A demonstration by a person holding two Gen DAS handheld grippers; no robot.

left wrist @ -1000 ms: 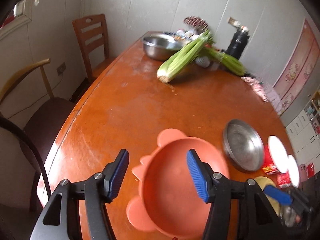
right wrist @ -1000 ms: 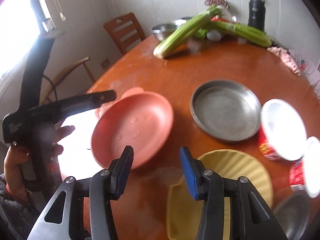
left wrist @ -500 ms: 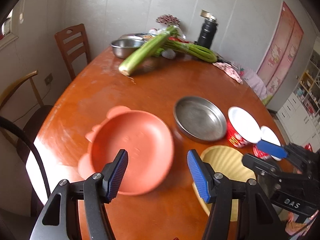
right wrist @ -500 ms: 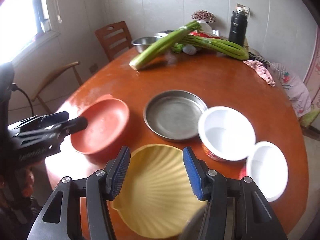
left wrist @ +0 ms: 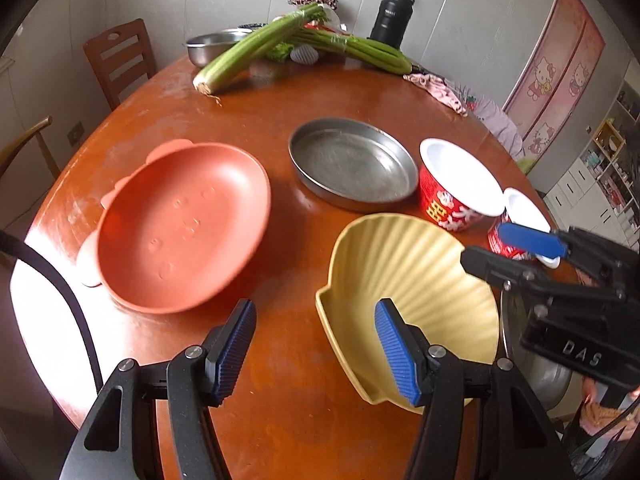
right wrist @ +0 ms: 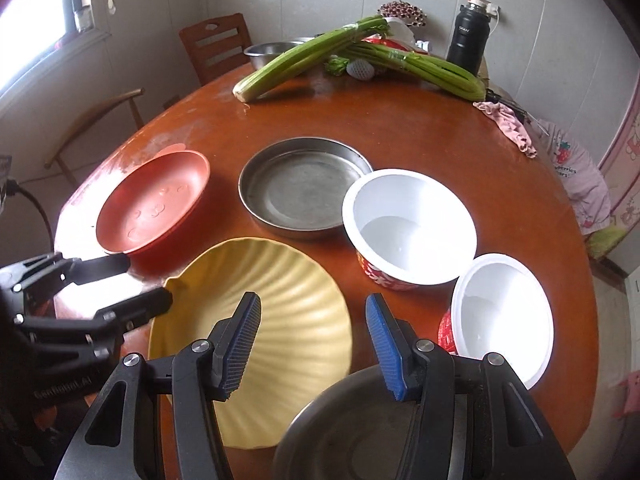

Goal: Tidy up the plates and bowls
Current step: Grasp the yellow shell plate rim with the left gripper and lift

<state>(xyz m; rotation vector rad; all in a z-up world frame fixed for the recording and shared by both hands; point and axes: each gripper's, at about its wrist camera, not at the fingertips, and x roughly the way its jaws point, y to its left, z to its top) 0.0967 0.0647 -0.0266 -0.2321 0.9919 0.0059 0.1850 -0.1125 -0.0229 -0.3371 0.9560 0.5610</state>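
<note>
both views now over yellow plate (left wrist: pixel 404 280).

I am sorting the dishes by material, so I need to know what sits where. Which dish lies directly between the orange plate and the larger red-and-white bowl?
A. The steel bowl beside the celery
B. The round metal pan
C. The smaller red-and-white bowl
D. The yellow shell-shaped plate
B: in the right wrist view the round metal pan lies with the orange plate on one side and the larger red-and-white bowl on the other.
</note>
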